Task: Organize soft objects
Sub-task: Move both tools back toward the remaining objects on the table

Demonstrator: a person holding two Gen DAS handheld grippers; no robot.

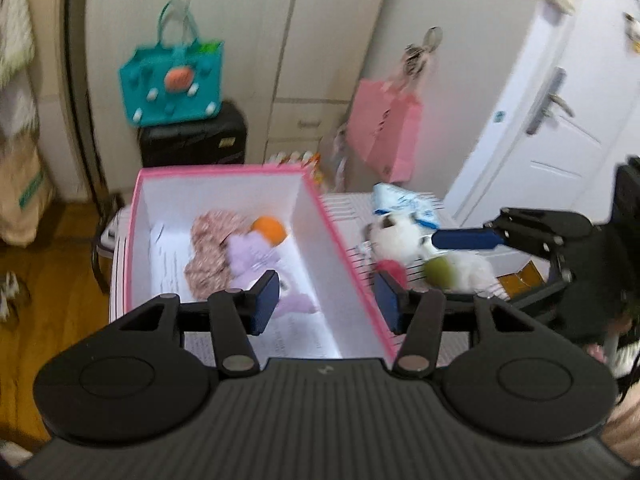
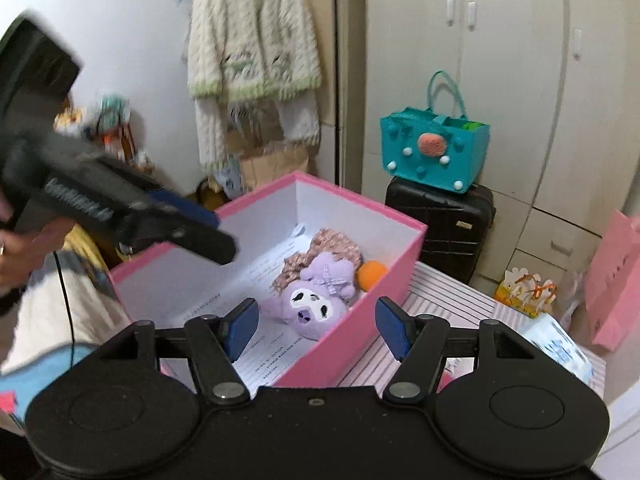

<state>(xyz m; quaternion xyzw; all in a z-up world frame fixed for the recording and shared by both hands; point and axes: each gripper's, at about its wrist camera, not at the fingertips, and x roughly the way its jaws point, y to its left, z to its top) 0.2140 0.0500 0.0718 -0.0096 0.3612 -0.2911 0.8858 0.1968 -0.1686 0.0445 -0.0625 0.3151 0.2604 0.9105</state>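
A pink box [image 1: 340, 236] with white inside stands on a striped table [image 1: 348, 208]. In it lie a purple plush [image 1: 256, 256], a brown-pink knitted cloth [image 1: 212, 244] and an orange ball [image 1: 270, 230]. My left gripper [image 1: 326, 298] is open and empty above the box's right wall. A white plush with green and pink parts [image 1: 420, 256] lies on the table right of the box, by my right gripper's blue finger [image 1: 464, 239]. In the right wrist view my right gripper [image 2: 316, 328] is open and empty over the box [image 2: 400, 264], near the purple plush [image 2: 308, 308]. The left gripper [image 2: 188, 220] shows at left there.
A blue-white packet [image 1: 404, 204] lies at the table's far side. A black suitcase [image 1: 192, 140] carries a teal bag [image 1: 172, 84]. A pink paper bag [image 1: 384, 132] hangs by the white door [image 1: 560, 120]. A knitted jacket [image 2: 252, 52] hangs on the wall.
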